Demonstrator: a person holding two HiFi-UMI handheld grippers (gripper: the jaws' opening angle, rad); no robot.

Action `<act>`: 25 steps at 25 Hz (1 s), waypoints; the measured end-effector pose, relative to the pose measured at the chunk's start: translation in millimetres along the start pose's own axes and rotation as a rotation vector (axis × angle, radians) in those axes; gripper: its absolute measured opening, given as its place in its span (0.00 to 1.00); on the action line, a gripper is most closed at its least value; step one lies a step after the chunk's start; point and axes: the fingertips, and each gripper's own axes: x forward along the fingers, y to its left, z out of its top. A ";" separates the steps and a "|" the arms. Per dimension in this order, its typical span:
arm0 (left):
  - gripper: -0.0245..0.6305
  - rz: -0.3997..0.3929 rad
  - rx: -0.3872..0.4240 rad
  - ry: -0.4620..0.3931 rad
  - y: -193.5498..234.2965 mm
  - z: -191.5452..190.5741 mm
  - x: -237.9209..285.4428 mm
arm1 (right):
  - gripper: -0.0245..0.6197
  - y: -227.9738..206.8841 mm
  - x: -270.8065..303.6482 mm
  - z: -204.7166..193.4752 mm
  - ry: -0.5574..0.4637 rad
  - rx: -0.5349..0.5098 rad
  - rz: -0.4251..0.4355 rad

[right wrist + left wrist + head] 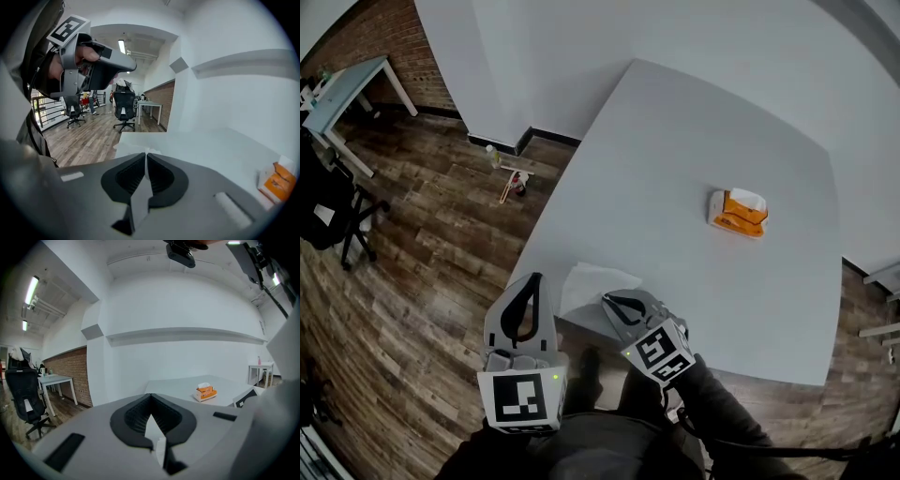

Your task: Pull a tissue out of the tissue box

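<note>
Right claw [146,154] first: jaws pressed together, with a thin white sliver running up between the pads and a little crumple poking out past the tips. That's the tissue [595,279], pinched by a corner. The rest of the sheet lies spread on the counter [694,122] just ahead of the tips and a touch to their left, close to the counter's near edge.

Left claw [151,397] hangs just beside its partner, off the counter's edge. Its jaws are closed too, tips meeting, nothing caught in them. It looks to be idle in this.

Further out from the right claw, ahead and off to its right, well apart from the sheet, the orange tissue box [738,213] sits on the counter with a fresh white tuft standing out of its top.

So by my reading the pull itself is done: the sheet is clear of the box, no part of it touching the box. What's in hand now looks like the laying-down.

What comes next, I'd say, calls for very little: part the right jaws so the corner drops free, then draw the claw back without dragging the sheet. With the tissue so near the edge, a snag on the pads could tug it off onto the floor.
</note>
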 end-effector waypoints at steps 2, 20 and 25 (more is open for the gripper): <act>0.04 -0.009 0.001 0.004 -1.6 -2.6 1.5 | 0.08 4.6 2.7 -9.7 0.027 0.022 0.013; 0.04 -0.062 0.015 -0.007 -13.5 -4.2 18.4 | 0.41 23.9 -8.6 -73.9 0.234 0.060 0.115; 0.04 -0.094 0.021 -0.023 -26.1 -0.4 27.4 | 0.45 23.6 -27.2 -92.2 0.263 0.086 0.109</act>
